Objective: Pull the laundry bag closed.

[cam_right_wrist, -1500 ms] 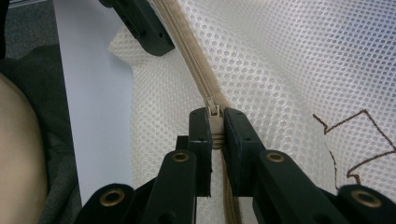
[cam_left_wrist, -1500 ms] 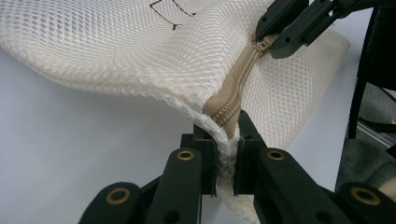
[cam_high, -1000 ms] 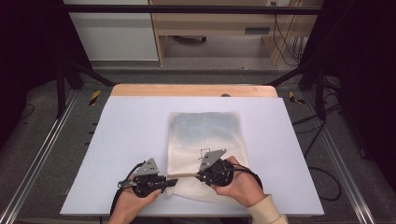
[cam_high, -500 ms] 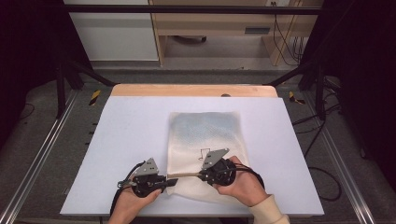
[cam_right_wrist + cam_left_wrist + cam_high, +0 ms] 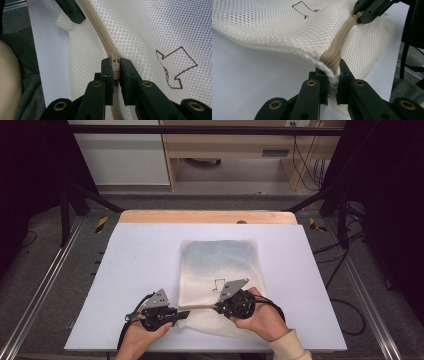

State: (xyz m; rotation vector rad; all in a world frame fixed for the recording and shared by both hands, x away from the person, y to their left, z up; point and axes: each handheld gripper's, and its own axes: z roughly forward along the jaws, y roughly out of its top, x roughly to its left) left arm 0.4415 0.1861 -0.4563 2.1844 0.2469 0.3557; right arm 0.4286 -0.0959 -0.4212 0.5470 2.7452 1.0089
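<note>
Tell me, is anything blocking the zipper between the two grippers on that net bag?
Nothing visible is. The right gripper pinches the zipper pull, the left gripper clamps the bag's corner, and the zipper between them runs bare along the net bag.

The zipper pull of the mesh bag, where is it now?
The zipper pull sits between the right tool's jaws, on the bag's near edge, right of the left tool.
</note>
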